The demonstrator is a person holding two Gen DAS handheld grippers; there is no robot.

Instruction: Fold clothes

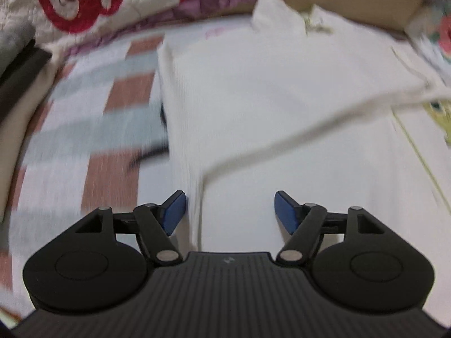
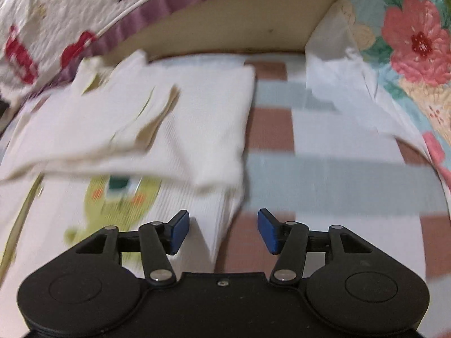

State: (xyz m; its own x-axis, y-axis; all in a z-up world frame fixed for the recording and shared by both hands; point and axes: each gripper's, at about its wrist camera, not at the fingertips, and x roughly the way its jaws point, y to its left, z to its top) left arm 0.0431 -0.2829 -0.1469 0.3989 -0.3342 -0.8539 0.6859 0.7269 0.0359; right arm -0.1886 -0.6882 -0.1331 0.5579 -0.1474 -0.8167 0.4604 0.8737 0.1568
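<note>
Left wrist view: a white ribbed knit top with a green cartoon print point(image 1: 282, 90) is lying partly folded on a bed covered by a pink, grey and white checked sheet point(image 1: 93, 118).

Both claws are standing apart and holding nothing — the left gripper point(image 1: 230, 211) is hovering over the garment's near left edge, the right gripper point(image 2: 223, 231) over its right edge where cloth meets sheet. The top is looking light, soft and floppy, likely to sag and slip out of shape unless pinched at hems or folded corners — two layers together. A quilt with red bears point(image 1: 76, 2) is sitting behind.

black ribbed grippers point(image 1: 229, 211), blue pads point(image 2: 179, 232), silver pivots
</note>
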